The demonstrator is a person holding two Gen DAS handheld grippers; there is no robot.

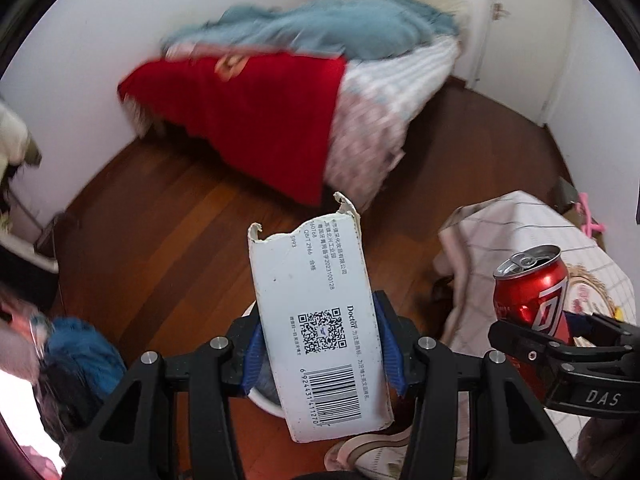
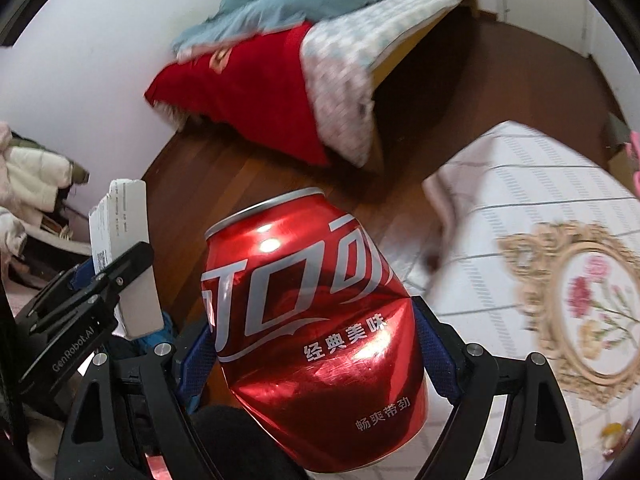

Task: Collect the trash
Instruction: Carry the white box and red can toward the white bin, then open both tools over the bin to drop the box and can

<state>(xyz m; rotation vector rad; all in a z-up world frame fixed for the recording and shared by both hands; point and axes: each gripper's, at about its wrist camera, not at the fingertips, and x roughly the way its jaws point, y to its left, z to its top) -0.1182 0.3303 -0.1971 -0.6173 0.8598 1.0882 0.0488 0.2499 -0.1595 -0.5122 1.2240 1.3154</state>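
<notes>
My left gripper (image 1: 320, 344) is shut on a white torn-open cardboard box (image 1: 316, 320) with a barcode and QR code, held upright above the floor. The box also shows at the left of the right wrist view (image 2: 120, 240). My right gripper (image 2: 316, 344) is shut on a dented red cola can (image 2: 312, 320), held in the air. The can shows at the right of the left wrist view (image 1: 532, 300), beside the box. A white bin rim (image 1: 260, 398) shows below the box, mostly hidden by it.
A bed (image 1: 320, 100) with a red blanket, blue blanket and checked sheet stands against the far wall. A table with a white cloth and flower mat (image 2: 560, 280) is at the right. Clothes (image 1: 76, 348) lie at the left. A shoe (image 1: 368, 456) lies on the wooden floor (image 1: 180, 216).
</notes>
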